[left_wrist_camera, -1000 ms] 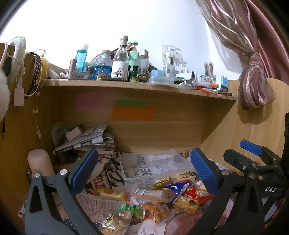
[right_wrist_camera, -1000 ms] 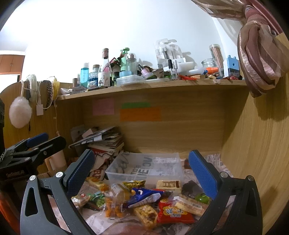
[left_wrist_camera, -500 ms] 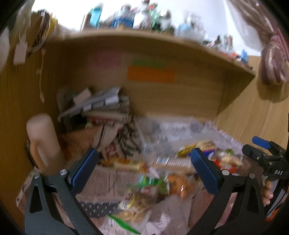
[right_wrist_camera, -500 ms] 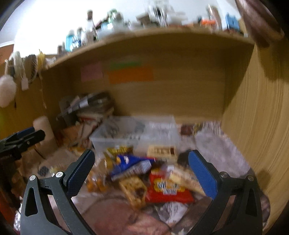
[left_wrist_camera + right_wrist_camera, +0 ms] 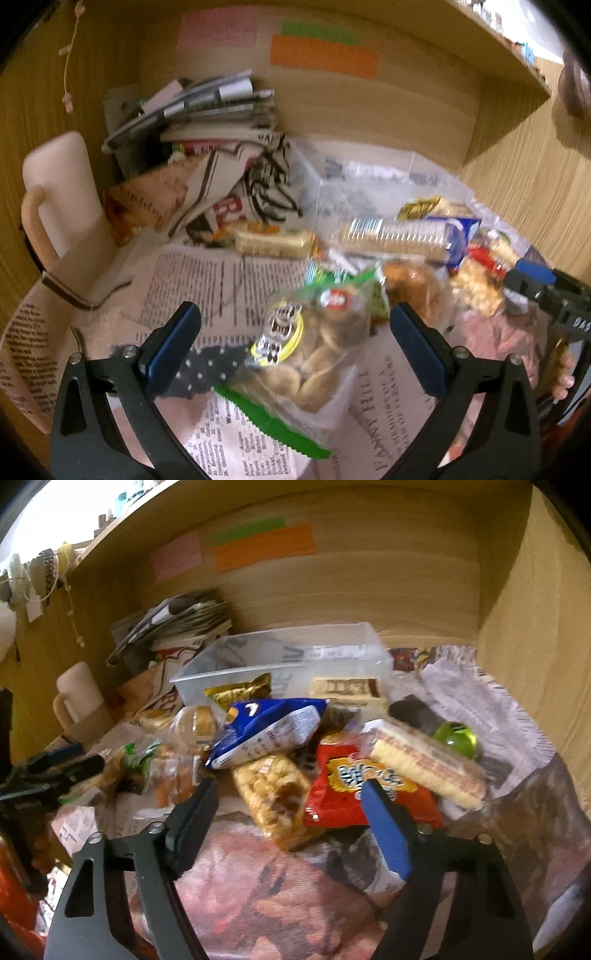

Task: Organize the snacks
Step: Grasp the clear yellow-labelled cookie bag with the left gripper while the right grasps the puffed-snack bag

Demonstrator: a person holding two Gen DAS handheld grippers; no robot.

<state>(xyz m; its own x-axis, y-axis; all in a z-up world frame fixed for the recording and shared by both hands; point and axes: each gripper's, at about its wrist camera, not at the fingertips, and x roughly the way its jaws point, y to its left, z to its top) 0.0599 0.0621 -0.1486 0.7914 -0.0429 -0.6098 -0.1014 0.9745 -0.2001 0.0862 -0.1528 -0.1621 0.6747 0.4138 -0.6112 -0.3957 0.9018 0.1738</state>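
Approaching pile: left gripper (image 5: pixel 295 332) wide open, empty, straddling clear green-edged biscuit bag (image 5: pixel 314 354) on newsprint; right gripper (image 5: pixel 288 805) open, empty, over clear popcorn pack (image 5: pixel 273 797). Recommend centring bag betw. pads, closing gently; clear plastic bin (image 5: pixel 280 657) behind.

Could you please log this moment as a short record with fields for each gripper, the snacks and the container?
left gripper: open, over a clear green-edged bag of round biscuits
right gripper: open, over a clear pack of caramel popcorn, beside a red crinkled snack bag
container: clear plastic bin behind the pile, no snacks visible inside
surface: newspaper sheets
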